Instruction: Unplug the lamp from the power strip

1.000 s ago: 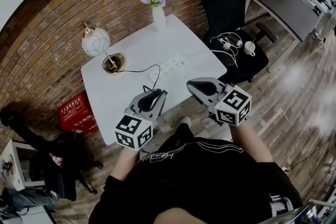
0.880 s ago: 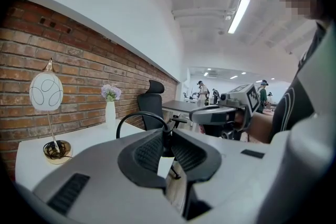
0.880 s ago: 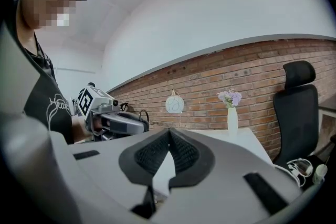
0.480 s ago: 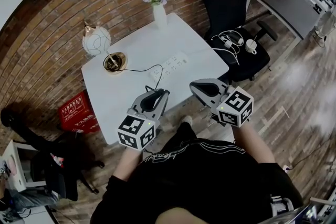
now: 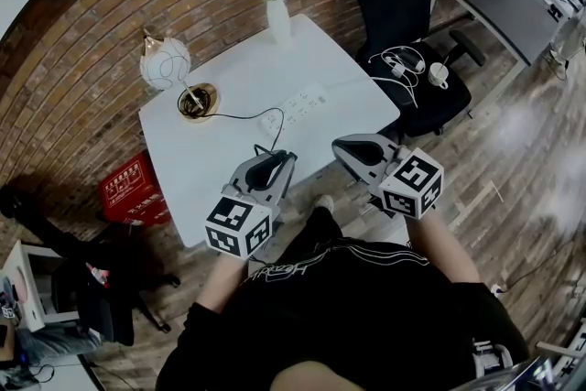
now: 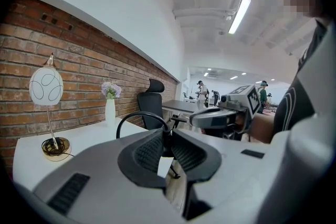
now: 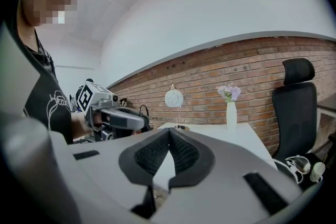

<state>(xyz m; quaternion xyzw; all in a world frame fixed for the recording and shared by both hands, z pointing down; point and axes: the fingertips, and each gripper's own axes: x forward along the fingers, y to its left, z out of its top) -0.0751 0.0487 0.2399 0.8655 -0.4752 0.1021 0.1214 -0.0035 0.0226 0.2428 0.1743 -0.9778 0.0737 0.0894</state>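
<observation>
While right hand-held gripper [image 5: 341, 145] sits closed, left hand-held gripper [image 5: 277, 157] pinches lamp cord [image 6: 139, 113].

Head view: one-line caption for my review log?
At a white table with globe lamp, flower vase and power strip, the left gripper pinches a black cord; the right gripper hovers shut.

Table [image 5: 197, 183]: near half bare, passable from 6 o'clock. Obstacles: lamp [image 5: 166, 65] at 10 o'clock, vase [image 5: 277, 19] at 12, office chair [image 5: 400, 9] at 2.
</observation>
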